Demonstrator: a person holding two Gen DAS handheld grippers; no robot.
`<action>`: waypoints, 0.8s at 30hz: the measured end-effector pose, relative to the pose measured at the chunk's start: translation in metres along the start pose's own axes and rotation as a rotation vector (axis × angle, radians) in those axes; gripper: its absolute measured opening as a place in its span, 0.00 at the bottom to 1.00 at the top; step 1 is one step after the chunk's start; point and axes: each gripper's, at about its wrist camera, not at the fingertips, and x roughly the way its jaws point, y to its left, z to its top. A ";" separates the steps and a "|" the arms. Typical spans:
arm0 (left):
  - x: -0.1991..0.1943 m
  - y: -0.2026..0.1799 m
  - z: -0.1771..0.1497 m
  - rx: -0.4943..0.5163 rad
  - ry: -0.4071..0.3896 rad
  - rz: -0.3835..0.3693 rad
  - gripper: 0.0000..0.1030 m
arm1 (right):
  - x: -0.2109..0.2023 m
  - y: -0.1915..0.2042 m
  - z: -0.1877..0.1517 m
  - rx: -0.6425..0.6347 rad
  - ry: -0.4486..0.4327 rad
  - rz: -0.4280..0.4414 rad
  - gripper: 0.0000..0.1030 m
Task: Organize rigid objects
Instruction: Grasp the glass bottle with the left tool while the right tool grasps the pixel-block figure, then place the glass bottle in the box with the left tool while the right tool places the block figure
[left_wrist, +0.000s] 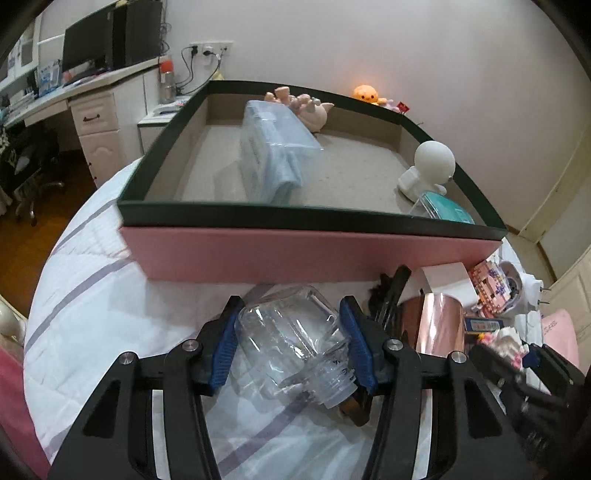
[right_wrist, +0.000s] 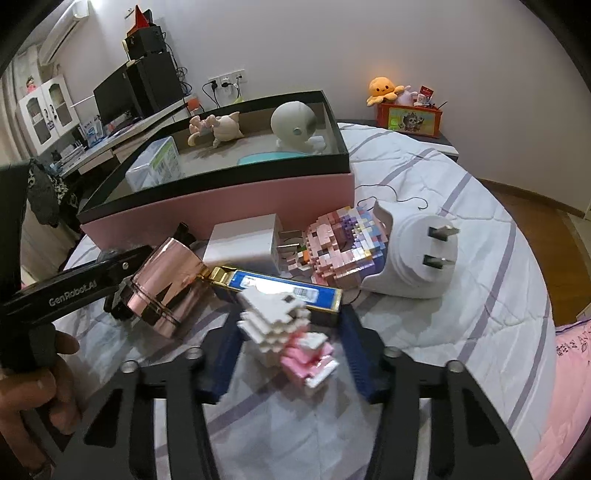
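My left gripper (left_wrist: 291, 301) is shut on a clear plastic jar (left_wrist: 295, 339) that lies tilted on the white striped quilt (left_wrist: 92, 295), its blue pads pressing both sides. Just beyond it stands the pink box (left_wrist: 310, 258) with a dark rim. It holds a blue wrapped pack (left_wrist: 273, 155), a white round-headed figure (left_wrist: 432, 162), a beige toy (left_wrist: 314, 110) and a teal case (left_wrist: 447, 210). My right gripper (right_wrist: 291, 314) is shut on a white and pink brick figure (right_wrist: 291, 332), which looks blurred. The pink box (right_wrist: 221, 206) lies behind it.
Beside the box lie a rose-gold cylinder (right_wrist: 162, 284), a white charger cube (right_wrist: 243, 243), a blue and gold flat box (right_wrist: 284, 291), a pastel brick model (right_wrist: 340, 251) and a white plug adapter (right_wrist: 417, 258). A hand (right_wrist: 33, 398) holds the left gripper's handle. A desk (left_wrist: 92, 107) stands left.
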 end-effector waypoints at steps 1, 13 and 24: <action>-0.004 0.003 -0.003 -0.004 -0.004 0.002 0.53 | -0.002 0.000 -0.001 -0.006 0.000 0.001 0.46; -0.035 0.019 -0.012 -0.023 -0.041 0.015 0.53 | -0.022 0.005 -0.011 -0.022 -0.010 0.035 0.40; -0.038 0.017 -0.023 -0.019 -0.033 0.014 0.53 | -0.009 0.009 -0.021 -0.061 0.037 0.053 0.38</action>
